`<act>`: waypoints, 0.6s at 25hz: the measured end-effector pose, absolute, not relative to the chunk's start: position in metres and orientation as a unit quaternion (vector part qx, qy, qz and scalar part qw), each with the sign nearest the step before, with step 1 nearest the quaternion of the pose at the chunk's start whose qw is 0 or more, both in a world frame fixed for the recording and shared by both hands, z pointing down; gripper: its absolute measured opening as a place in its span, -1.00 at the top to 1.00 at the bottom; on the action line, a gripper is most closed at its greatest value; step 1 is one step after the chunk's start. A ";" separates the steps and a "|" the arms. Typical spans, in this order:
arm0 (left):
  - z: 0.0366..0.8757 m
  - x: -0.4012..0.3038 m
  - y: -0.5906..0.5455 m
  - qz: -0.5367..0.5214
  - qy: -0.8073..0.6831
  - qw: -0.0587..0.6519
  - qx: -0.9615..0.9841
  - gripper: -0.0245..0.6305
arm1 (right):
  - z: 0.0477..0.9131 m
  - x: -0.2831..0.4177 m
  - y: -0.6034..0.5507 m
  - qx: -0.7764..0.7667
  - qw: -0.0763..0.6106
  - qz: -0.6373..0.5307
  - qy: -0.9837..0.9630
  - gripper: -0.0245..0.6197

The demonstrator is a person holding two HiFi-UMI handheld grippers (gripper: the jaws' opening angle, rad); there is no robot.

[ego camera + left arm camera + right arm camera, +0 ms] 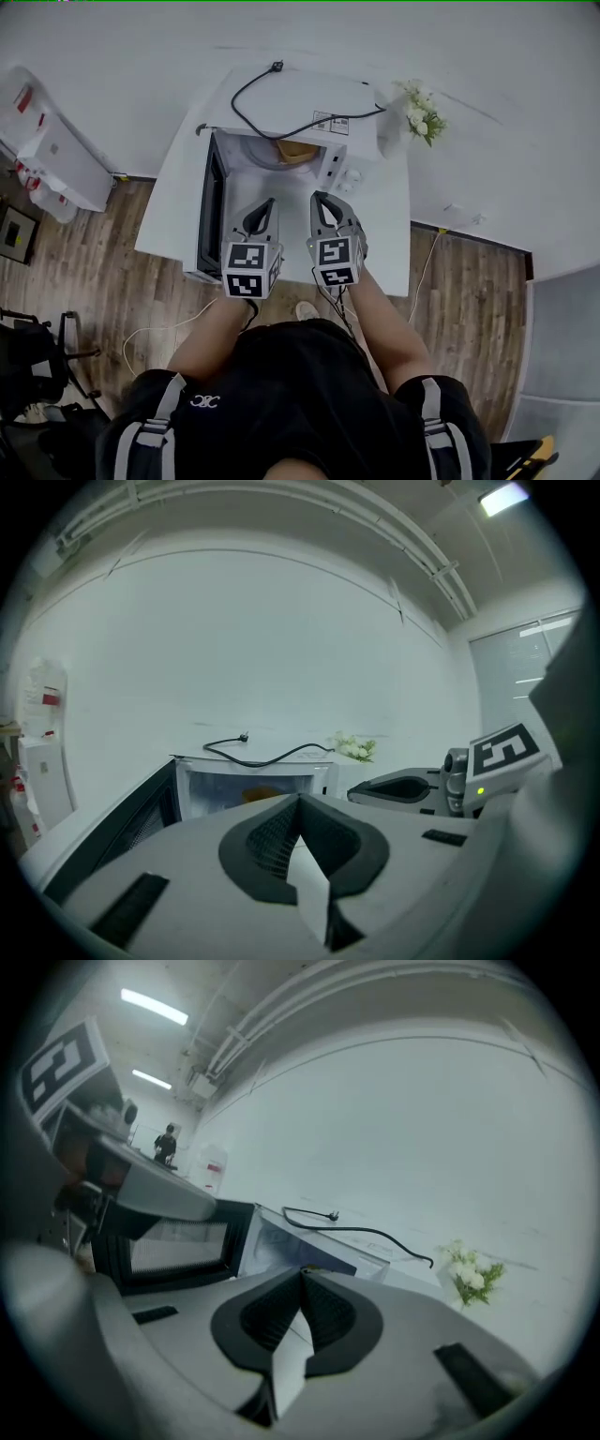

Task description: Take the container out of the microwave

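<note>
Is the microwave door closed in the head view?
No, the microwave door stands swung open to the left, and an orange container shows inside the cavity.

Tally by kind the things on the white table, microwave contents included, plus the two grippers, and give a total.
Microwave: 1
Container inside it: 1
Power cord: 1
Flower bunch: 1
Grippers (left gripper, right gripper): 2
Total: 6

A white table (386,234) carries an open microwave (300,108) and, beside it, white flowers (422,114).
</note>
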State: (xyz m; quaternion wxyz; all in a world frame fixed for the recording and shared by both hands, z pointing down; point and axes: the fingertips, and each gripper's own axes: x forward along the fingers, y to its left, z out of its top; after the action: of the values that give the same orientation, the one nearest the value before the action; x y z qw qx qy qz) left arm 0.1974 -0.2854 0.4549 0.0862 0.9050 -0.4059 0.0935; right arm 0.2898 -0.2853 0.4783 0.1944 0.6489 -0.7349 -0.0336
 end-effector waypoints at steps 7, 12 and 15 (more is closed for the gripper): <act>0.469 0.196 -0.308 0.107 -0.452 0.093 0.880 0.88 | 0.519 0.293 -0.329 0.569 0.348 -0.169 -0.725 0.90; 0.474 0.185 -0.318 0.112 -0.482 0.097 0.863 0.88 | 0.561 0.291 -0.357 0.514 0.429 -0.199 -0.715 0.85; 0.476 0.177 -0.322 0.114 -0.497 0.099 0.854 0.88 | 0.578 0.290 -0.375 0.496 0.449 -0.193 -0.718 0.68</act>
State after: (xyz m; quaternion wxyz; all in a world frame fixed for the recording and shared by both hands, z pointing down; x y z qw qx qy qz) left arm 0.1771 -0.3218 0.4764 0.0991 0.8544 -0.4970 0.1145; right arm 0.2904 -0.3753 0.5782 0.4486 0.4956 -0.7182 -0.1932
